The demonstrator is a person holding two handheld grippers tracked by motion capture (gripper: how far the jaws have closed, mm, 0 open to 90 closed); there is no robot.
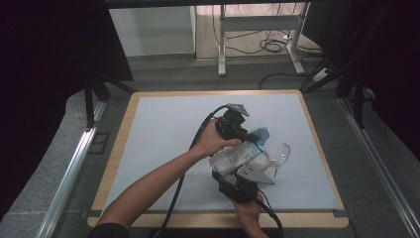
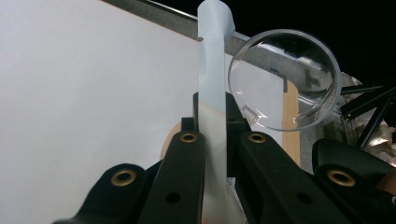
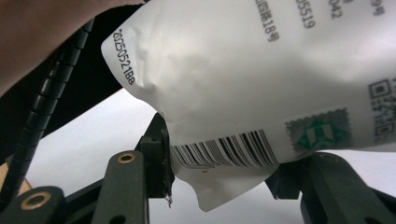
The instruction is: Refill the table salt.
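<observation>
A white plastic pouch (image 1: 233,156) with a barcode (image 3: 224,149) and printed text is held above the pale table mat (image 1: 163,129) between both grippers. My left gripper (image 1: 250,135) is shut on a pale blue strip (image 2: 212,70) at the pouch's far end. My right gripper (image 1: 230,172) is shut on the pouch's near lower corner (image 3: 210,191). Clear safety glasses (image 1: 280,151) sit just right of the pouch, and one round lens (image 2: 285,79) shows past the left jaws. Whether the glasses reach into the pouch I cannot tell.
The mat lies on a wooden table (image 1: 119,148) whose edges show all around. Metal rails (image 1: 74,168) run along both sides. Desk legs and cables (image 1: 270,44) stand on the floor beyond the far edge.
</observation>
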